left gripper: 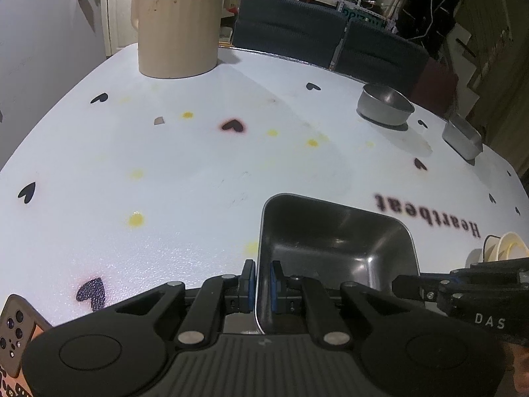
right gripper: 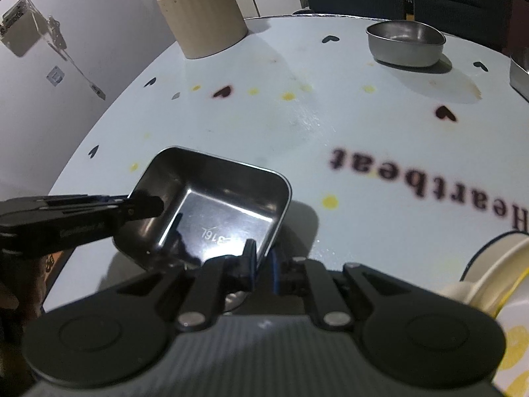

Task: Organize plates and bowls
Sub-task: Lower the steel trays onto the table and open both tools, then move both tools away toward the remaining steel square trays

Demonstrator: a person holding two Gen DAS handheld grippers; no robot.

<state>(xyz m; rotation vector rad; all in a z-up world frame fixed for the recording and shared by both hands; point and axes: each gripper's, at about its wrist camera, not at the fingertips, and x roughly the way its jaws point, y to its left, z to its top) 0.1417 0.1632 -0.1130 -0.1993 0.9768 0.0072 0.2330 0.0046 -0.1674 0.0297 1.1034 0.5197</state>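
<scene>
Between my two tools, the square stainless-steel dish (left gripper: pixel 334 258) is clamped at opposite walls: left tool (left gripper: pixel 263 284) on its left wall, right tool (right gripper: pixel 264 269) on its right wall, other bowls far ahead.

Three steel bowls (left gripper: pixel 334 251) (left gripper: pixel 385 106) (left gripper: pixel 463 137); one beige jug (left gripper: pixel 178 29); two chairs (left gripper: pixel 287 26) (left gripper: pixel 380 53)

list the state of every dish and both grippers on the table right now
square steel dish: upright, empty, held by opposite walls
left gripper: shut on the square steel dish's left wall
right gripper: shut on the square steel dish's right wall
round steel bowl: upright, empty, standing free on the table
far steel dish: upright on the table, untouched
beige pitcher: upright
cream plates: stacked at the table's near right edge
</scene>
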